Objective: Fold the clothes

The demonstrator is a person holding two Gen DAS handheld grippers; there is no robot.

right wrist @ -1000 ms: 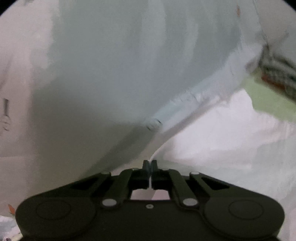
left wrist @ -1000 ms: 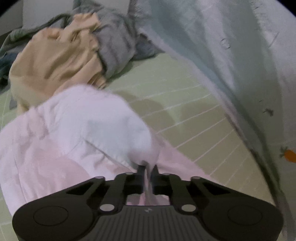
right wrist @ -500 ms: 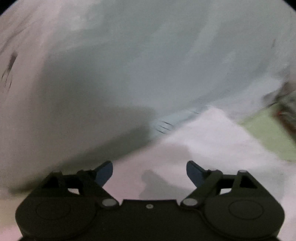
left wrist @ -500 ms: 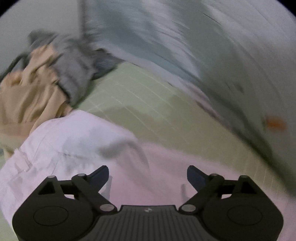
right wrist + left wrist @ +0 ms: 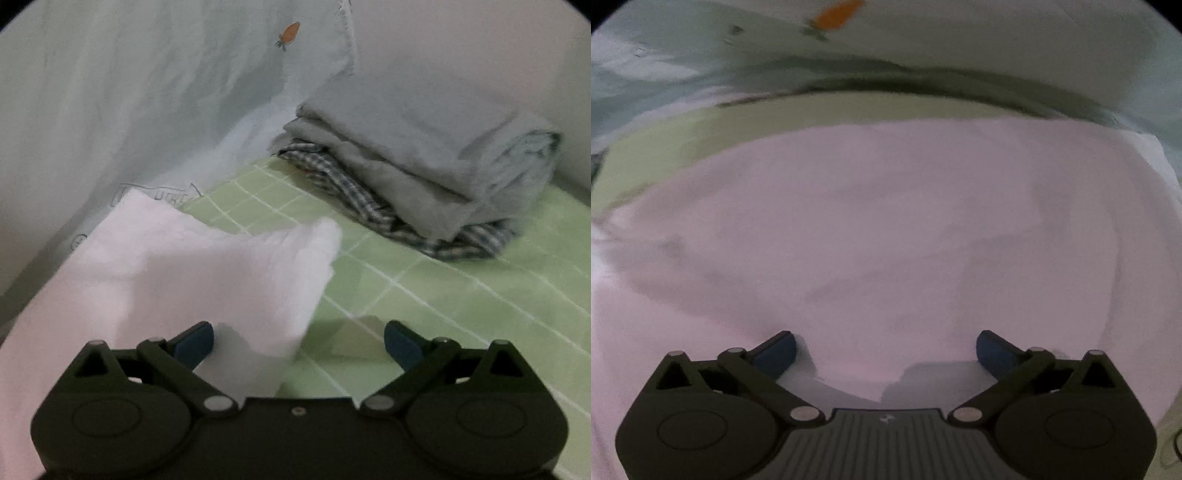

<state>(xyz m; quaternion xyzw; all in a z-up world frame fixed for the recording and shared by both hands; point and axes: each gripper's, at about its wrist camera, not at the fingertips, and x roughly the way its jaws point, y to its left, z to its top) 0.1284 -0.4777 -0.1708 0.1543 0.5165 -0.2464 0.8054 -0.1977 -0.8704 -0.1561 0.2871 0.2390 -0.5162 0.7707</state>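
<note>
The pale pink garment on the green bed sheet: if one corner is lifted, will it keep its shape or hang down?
The pale pink garment will probably hang limp: its corner already curls up softly. It looks thin, so likely light. On the green checked sheet it may drag and wrinkle rather than slide flat.

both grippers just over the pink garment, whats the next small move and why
Probably lower the right hand-held gripper onto the raised corner of the pink garment and pinch it. Both sets of jaws are opening with nothing gripped, and that flap stands unflattened on the green checked sheet.
</note>
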